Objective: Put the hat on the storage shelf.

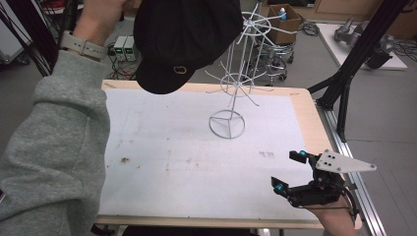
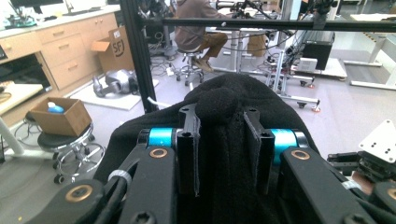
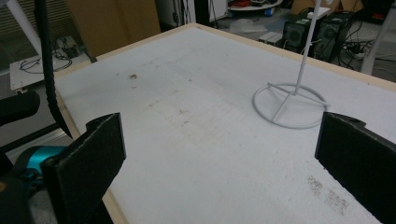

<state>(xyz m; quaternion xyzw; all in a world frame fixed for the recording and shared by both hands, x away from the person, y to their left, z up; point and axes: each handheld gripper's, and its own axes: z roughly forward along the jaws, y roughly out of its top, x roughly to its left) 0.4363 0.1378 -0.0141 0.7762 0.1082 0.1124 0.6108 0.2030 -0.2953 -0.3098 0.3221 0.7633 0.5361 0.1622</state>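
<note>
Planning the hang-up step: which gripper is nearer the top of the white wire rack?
Left. The left gripper, clamping the black cap, is raised beside the wire rack top; the right gripper sits low near the table's front-right corner.

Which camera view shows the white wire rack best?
The high view: the white wire rack appears from ring base to upper hooks. The right gripper view gives its base and lower pole; the left gripper view looks at the black cap.

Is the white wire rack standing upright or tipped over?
Upright. The white wire rack stands with its ring base flat on the table, its pole rising from it.
</note>
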